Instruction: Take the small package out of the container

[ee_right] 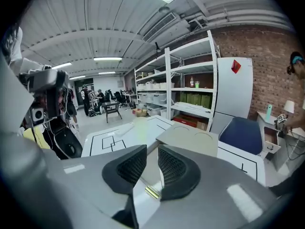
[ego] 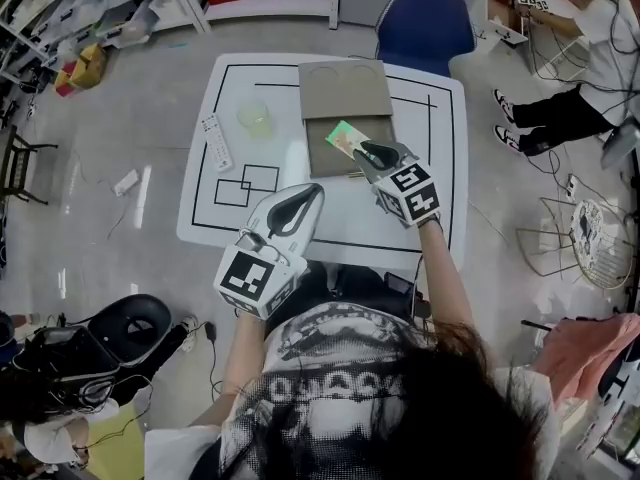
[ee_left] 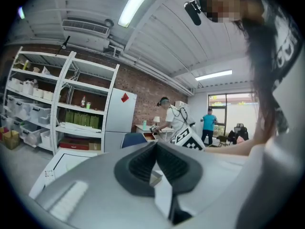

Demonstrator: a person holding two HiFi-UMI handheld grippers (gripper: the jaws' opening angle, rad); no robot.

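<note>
Small package (ego: 346, 137): flat, green, askew on grey-brown container (ego: 340, 93).

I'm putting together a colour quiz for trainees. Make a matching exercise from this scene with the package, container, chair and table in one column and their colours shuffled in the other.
Things:
1. package
2. container
3. chair
4. table

Colours:
A. white
B. blue
C. green
D. tan

Pairs: 1-C; 2-D; 3-B; 4-A
</note>
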